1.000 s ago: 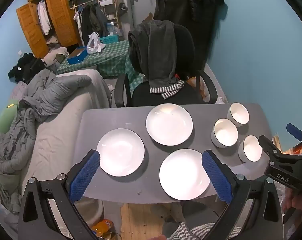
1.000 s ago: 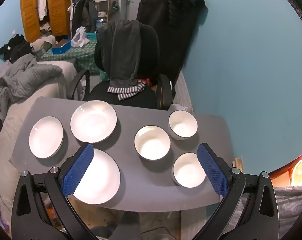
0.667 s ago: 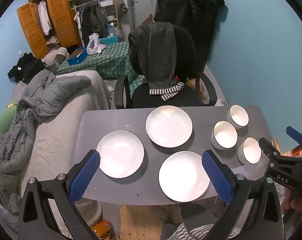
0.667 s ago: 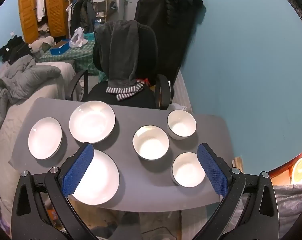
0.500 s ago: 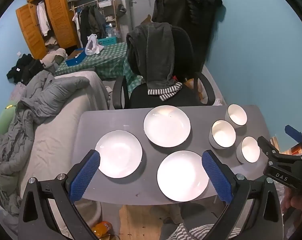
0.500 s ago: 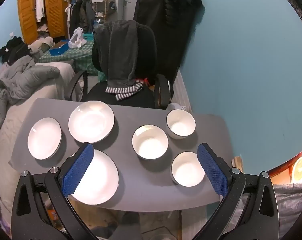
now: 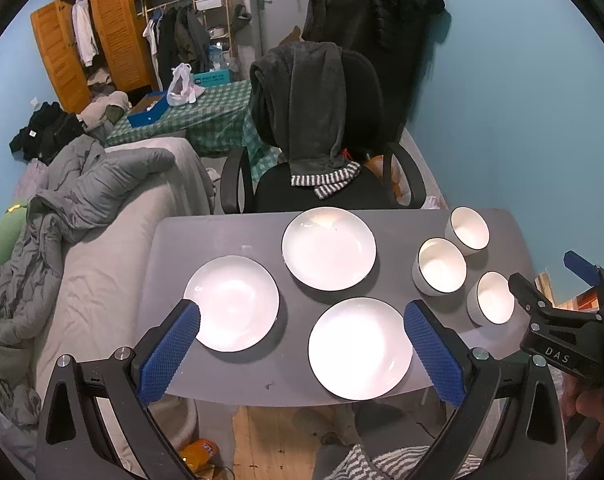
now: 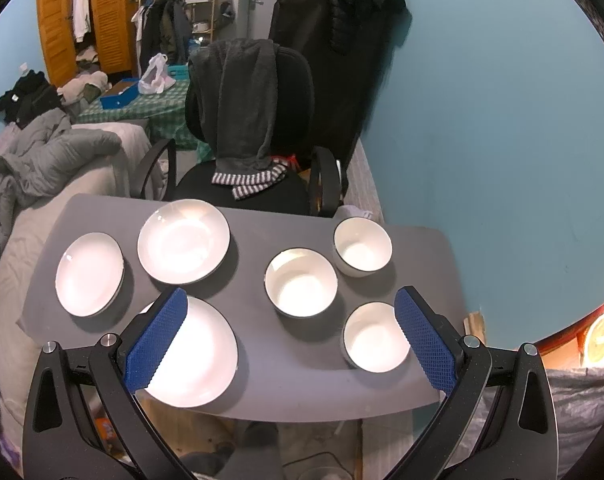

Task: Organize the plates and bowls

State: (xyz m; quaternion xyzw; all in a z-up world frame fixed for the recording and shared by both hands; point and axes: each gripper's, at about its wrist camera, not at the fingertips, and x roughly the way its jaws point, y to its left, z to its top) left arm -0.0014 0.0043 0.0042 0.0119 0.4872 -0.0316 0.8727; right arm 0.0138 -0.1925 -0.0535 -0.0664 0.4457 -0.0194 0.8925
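Three white plates [image 7: 360,348] lie apart on the left half of the grey table [image 8: 297,384], and three white bowls [image 8: 301,282] stand on its right half; all look empty and nothing is stacked. The left gripper [image 7: 299,352] and the right gripper [image 8: 289,336] hover above with fingers spread, holding nothing. The work seems only at the approach; next, one gripper must descend onto a rim.

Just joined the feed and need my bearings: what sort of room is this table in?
Most likely a lived-in bedroom or studio, not a kitchen. Beside the grey table is a bed with a rumpled grey duvet; behind stand an open orange wooden wardrobe holding clothes and a black office chair draped with a dark garment.
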